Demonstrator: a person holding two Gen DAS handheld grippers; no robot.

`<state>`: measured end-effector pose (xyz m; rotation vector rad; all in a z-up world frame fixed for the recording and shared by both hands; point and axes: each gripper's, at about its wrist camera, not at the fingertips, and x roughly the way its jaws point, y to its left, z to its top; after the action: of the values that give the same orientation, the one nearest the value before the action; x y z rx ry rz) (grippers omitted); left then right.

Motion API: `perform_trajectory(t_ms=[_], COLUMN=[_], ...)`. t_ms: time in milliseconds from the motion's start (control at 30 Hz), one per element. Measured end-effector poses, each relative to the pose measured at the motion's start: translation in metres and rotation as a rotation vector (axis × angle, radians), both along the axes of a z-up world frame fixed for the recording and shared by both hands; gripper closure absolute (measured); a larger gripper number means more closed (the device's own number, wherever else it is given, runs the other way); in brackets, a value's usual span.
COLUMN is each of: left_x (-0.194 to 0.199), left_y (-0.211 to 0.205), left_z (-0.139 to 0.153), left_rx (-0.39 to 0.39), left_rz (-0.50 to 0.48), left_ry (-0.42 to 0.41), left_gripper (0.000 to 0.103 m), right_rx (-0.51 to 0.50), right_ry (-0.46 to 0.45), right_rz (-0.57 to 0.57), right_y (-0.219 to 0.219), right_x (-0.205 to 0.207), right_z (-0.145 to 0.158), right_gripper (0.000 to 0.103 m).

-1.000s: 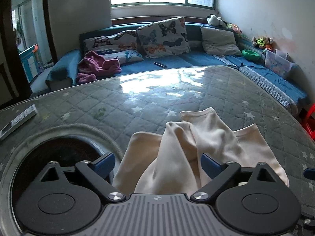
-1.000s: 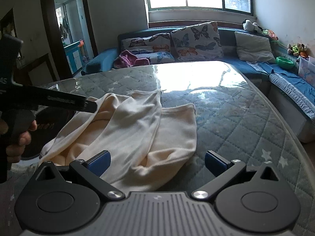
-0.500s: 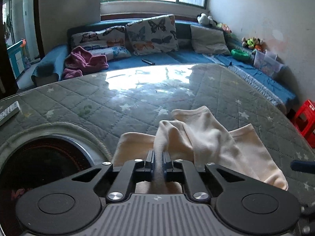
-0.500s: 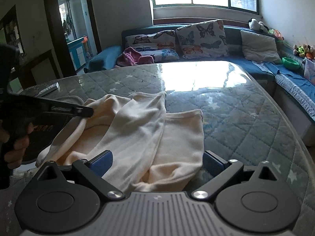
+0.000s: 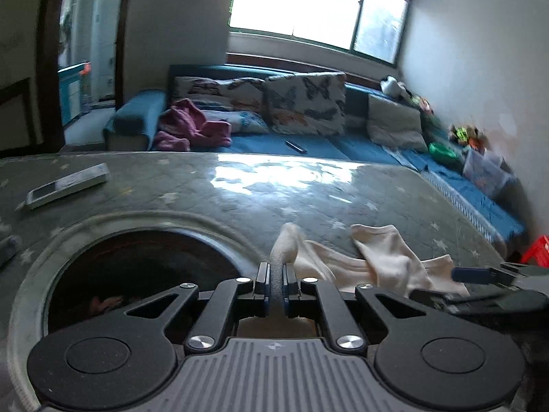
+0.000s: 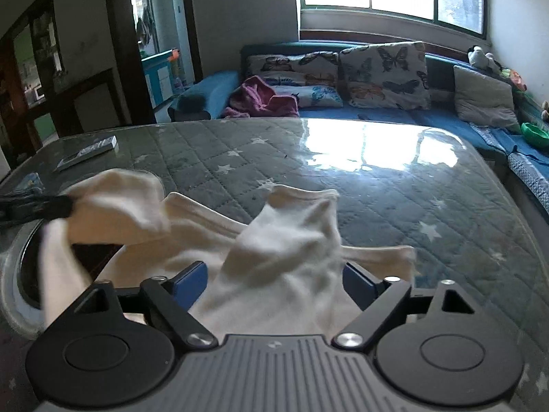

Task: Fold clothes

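A cream garment lies crumpled on the grey quilted table top. My left gripper is shut on a fold of the garment and holds it lifted over the round opening; it shows at the left edge of the right wrist view. My right gripper is open, its blue pads on either side of a raised hump of the cloth. Its blue fingertip shows at the right of the left wrist view.
A round dark opening with a pale rim sits in the table at the left. A white remote lies at the far left. A blue sofa with butterfly cushions and a pink garment stands behind.
My left gripper closed on a fold of the garment and pulled it up and to the left. My right gripper moved forward over the cloth, still open.
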<state>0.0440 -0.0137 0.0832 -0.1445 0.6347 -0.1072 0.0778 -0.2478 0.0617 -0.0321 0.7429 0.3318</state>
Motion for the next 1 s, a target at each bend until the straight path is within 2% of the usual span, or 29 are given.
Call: perform_trajectory(t_ms=[267,433,500,600,733,1000], left_x=[-0.043,-0.064,-0.070,-0.078,-0.088,-0.113], left_y=[0.036,0.054,0.059,0.063,0.070,0.078], left_z=[-0.007,-0.014,-0.016,-0.018,-0.021,-0.016], left_rx=[-0.023,-0.023,-0.025,-0.028,-0.031,-0.032], left_rz=[0.077,0.120,0.128,0.137,0.153,0.162], left_ry=[0.023,0.045,0.048,0.058,0.067,0.050], left_gripper=[0.095,0.095,0.095,0.095,0.095,0.095], right_rx=[-0.052,-0.100,-0.098,-0.076,-0.069,-0.024], right_ry=[0.021,0.010,0.007,0.004,-0.047,-0.181], right_rz=[0.028,0.012,0.000,-0.016,-0.041,-0.147], right_y=[0.029,0.036,0.033,0.021,0.001,-0.063], right_x=[0.023,0.030,0.028,0.024,0.005,-0.057], right_z=[-0.018,-0.026,-0.023,-0.021,-0.009,0.035], right_gripper=[0.031,0.046,0.066,0.090,0.093,0.094])
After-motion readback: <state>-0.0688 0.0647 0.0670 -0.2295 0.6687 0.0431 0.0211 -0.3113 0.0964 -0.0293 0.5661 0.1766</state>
